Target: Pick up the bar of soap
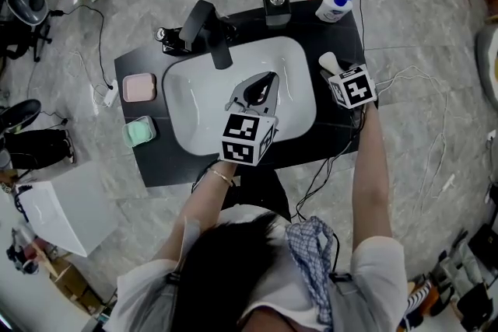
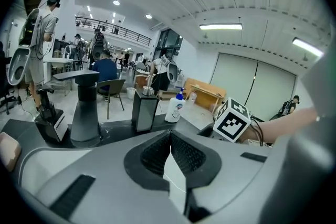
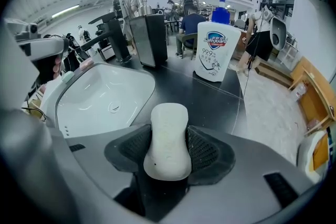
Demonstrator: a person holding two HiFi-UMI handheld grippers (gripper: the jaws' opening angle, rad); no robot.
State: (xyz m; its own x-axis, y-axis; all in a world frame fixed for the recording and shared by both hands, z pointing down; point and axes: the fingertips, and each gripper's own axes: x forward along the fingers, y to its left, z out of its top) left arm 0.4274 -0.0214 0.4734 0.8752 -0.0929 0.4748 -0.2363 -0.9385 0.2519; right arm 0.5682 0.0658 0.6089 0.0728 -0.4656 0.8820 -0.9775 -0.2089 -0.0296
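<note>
The white bar of soap (image 3: 168, 134) lies lengthwise between the ribbed pads of my right gripper (image 3: 169, 150), and both pads press on its sides. In the head view that gripper (image 1: 333, 71) is above the black counter (image 1: 156, 163), just right of the white sink (image 1: 191, 93), with the soap's (image 1: 327, 61) end poking out past the jaws. My left gripper (image 1: 261, 89) hovers over the basin; its pads (image 2: 184, 152) meet at the tip with nothing between them.
A black faucet (image 1: 206, 27) and a black dispenser (image 1: 276, 8) stand behind the basin. A white pump bottle (image 3: 215, 52) stands at the back right corner. On the counter's left sit a pink dish (image 1: 139, 88) and a green dish (image 1: 139, 131). Cables hang off the counter.
</note>
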